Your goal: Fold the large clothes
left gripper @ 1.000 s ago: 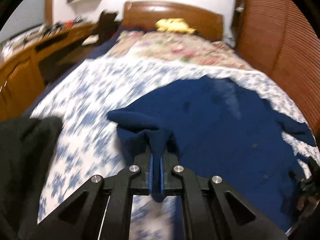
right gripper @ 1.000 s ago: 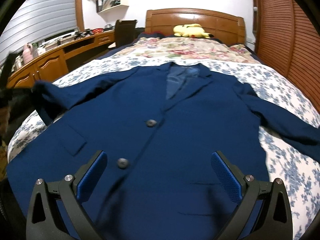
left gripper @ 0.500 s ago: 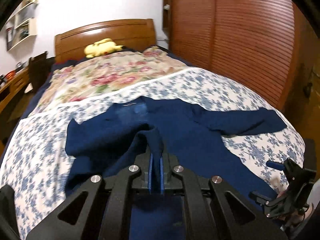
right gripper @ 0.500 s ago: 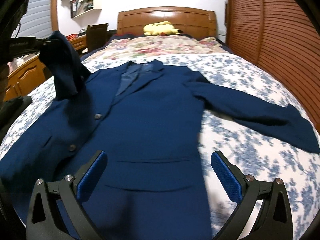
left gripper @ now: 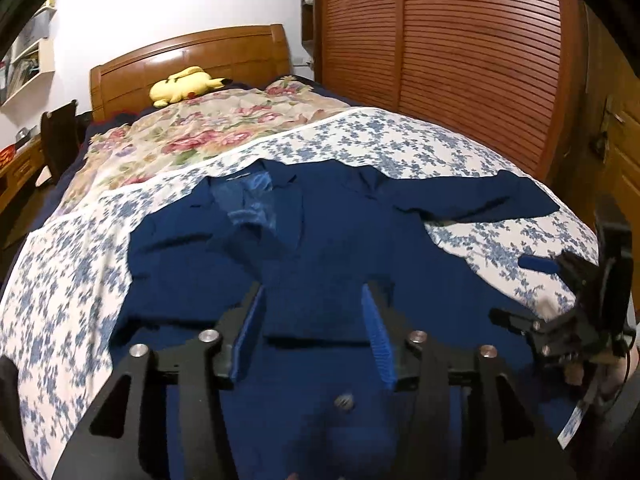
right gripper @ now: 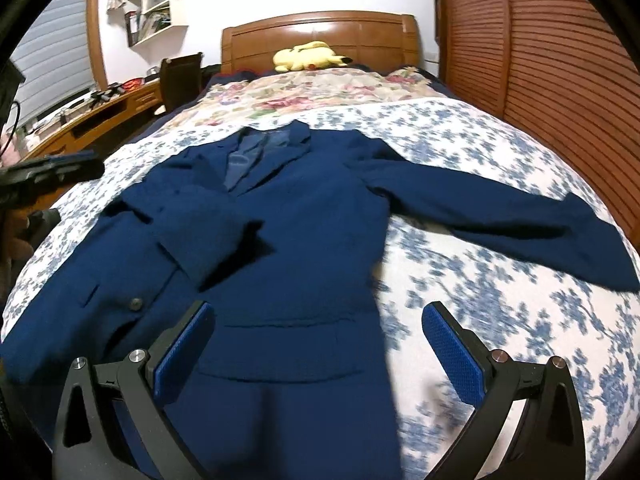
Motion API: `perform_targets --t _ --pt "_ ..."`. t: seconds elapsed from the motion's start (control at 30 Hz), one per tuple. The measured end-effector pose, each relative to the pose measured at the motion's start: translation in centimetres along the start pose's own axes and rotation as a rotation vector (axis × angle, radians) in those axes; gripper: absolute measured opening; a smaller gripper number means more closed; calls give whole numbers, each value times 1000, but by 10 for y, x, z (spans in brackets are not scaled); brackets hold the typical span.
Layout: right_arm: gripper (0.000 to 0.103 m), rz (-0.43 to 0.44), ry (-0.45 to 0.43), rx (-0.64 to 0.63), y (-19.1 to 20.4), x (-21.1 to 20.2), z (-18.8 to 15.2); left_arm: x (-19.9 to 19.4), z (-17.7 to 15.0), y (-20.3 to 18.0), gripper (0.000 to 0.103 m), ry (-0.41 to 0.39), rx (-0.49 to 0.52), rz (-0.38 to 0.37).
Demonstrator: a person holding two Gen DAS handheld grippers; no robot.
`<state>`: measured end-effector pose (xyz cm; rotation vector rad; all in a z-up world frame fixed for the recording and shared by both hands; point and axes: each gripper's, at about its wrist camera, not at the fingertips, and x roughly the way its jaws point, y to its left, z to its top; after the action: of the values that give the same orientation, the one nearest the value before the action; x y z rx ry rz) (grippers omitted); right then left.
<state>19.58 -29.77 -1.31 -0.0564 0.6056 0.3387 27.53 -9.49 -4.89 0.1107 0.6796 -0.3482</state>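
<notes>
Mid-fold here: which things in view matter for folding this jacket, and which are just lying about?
Job:
- navy jacket
- sleeve folded across its front
- sleeve stretched out flat
- left claw, open, just released
- right claw, open
- blue-flowered sheet

Lying about:
- yellow plush toy
- floral quilt
- desk
- chair

The left tool (left gripper: pixel 314 336), jaws just opened, hovers over the navy jacket (left gripper: pixel 328 248) on the bed (left gripper: pixel 460 148).

A home bedroom: a made bed (right gripper: pixel 460 152) with wooden headboard (right gripper: pixel 320 32) (plush toy (right gripper: pixel 308 56) on top), slatted wardrobe (left gripper: pixel 440 60), desk (right gripper: pixel 100 116).
</notes>
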Motion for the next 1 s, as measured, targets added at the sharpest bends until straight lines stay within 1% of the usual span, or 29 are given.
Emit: perform_targets --t 0.07,0.1,0.2,0.3,0.37,0.53,0.73,0.83,0.93,1.0 --pt "103 17 -4 -14 12 1 4 -6 -13 10 61 -8 -16 8" --pt "103 26 -8 -19 14 3 5 -8 -19 14 61 -9 -24 10" --pt "103 54 -15 -37 30 6 12 -12 -35 27 62 -14 -34 24" --pt "102 76 -25 -70 46 10 21 -17 -49 40 62 -37 -39 54" --pt "102 85 -26 -97 58 15 29 -19 -58 52 62 -49 -65 59" --pt "99 99 -27 -152 66 41 45 -21 -79 80 62 -60 -132 62" --pt "94 140 28 -198 83 85 53 -28 -95 108 62 -63 -176 75" --pt "91 174 85 -209 95 113 50 -33 -103 119 62 -64 -187 77" --pt "88 163 140 -254 108 140 46 -38 -109 126 62 -67 -189 89" --pt "87 137 178 -267 112 156 45 -41 -113 129 62 -68 -193 93"
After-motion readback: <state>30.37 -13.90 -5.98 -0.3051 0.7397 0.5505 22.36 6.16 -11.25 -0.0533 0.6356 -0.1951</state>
